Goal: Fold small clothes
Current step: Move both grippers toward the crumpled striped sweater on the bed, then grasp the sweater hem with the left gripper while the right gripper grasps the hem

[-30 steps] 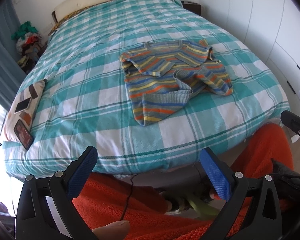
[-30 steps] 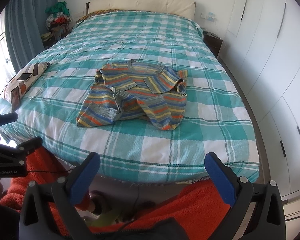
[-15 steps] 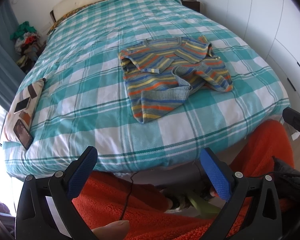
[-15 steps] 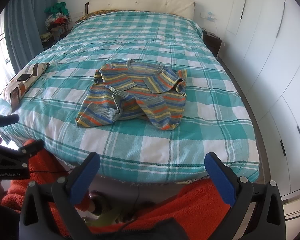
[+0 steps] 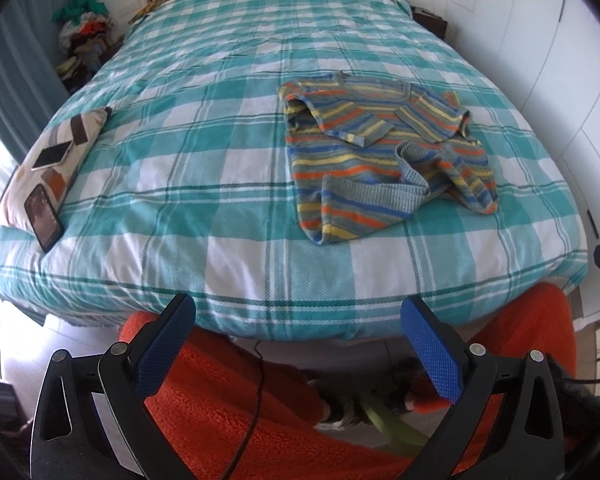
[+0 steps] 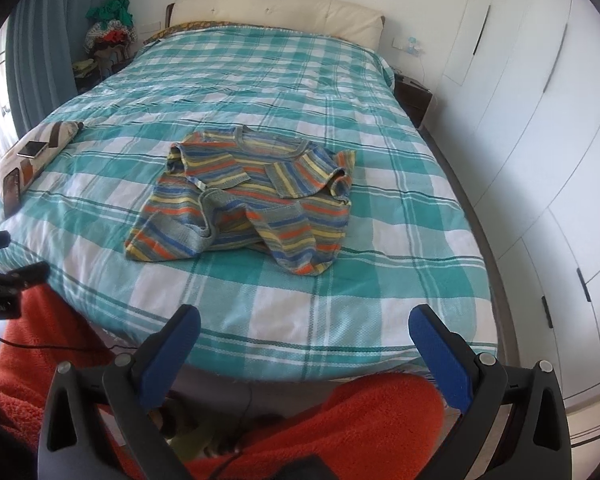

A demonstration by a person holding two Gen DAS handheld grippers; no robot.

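Since the bed (image 5: 228,184) takes up pretty much everything in front of me, that's my workspace: a big teal and white checked cover, foot edge just ahead of both grippers, wardrobe doors (image 6: 540,128) down its right side. Lots of bare cover all around the middle, so room to spread and fold isn't a problem.

The sweater (image 5: 380,152) is the thing to fold. It's a small striped knit lying on the near half of the bed, neckline pointing toward the headboard (image 6: 276,12), hem toward me, so its long axis runs away from me. It's well ahead of the fingers, not within touching reach yet. Both sleeves look already flopped in over the chest, and the hem is bunched and curled up rather than flat.

From my left gripper (image 5: 300,348) it sits ahead and off to the right. From my right gripper (image 6: 306,344) it's ahead and a bit left. So it's roughly between my 2 hands, and my guess is the right one is slightly nearer, though that's hard to call.

Both grippers are spread wide with nothing in them, hanging just off the foot edge.

Over by the left edge there's a patterned cushion (image 5: 72,148) with 2 phones on it, well apart from the sweater.
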